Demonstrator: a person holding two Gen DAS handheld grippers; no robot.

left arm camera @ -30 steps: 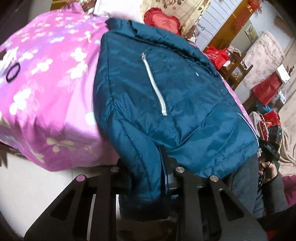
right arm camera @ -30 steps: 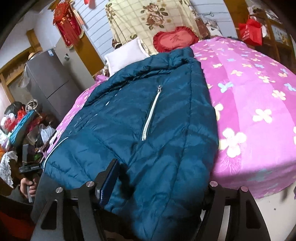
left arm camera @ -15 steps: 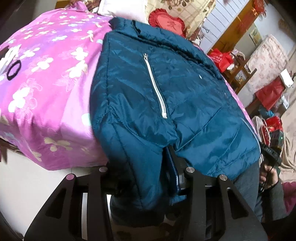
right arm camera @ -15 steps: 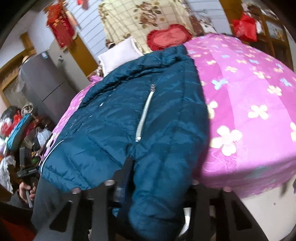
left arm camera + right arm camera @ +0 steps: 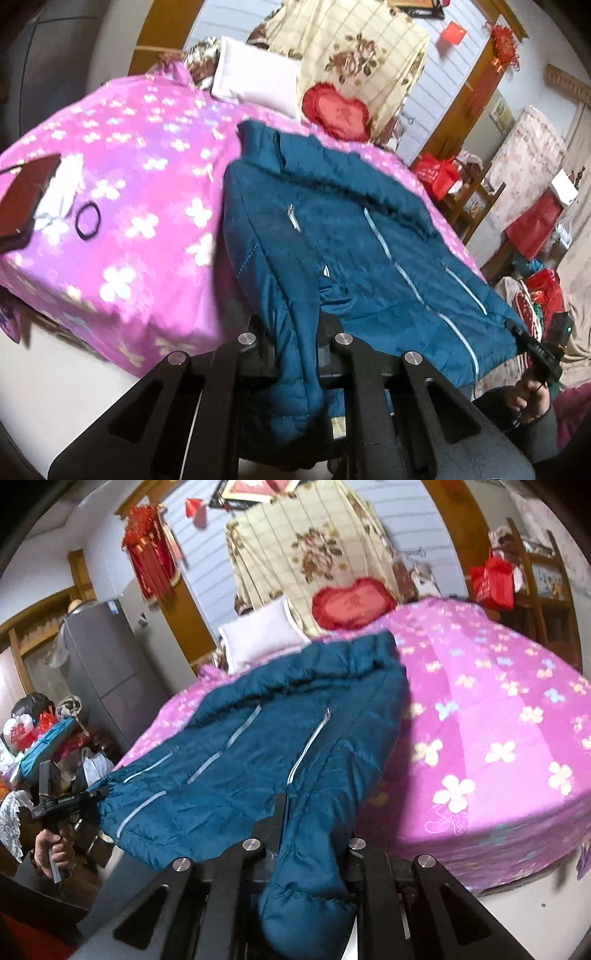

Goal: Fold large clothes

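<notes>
A dark teal puffer jacket (image 5: 354, 258) with silver zips is stretched off the near edge of the pink flowered bed (image 5: 122, 206). My left gripper (image 5: 299, 354) is shut on one sleeve end, which hangs down between the fingers. The other gripper (image 5: 535, 350) pinches the far hem corner. In the right wrist view the jacket (image 5: 258, 746) spreads the same way. My right gripper (image 5: 310, 845) is shut on a sleeve end, and the other gripper (image 5: 70, 801) holds the far hem corner.
On the bed lie a phone on a white cloth (image 5: 26, 199), a black hair tie (image 5: 88, 220), a white pillow (image 5: 258, 85) and a red cushion (image 5: 338, 112). Red bags and shelves (image 5: 439, 177) crowd one side; a grey fridge (image 5: 107, 675) and clutter stand on the other.
Both grippers have lifted and pulled back from the bed, drawing the jacket toward the near edge. Its lower half now hangs taut off the bed and more zips show.
</notes>
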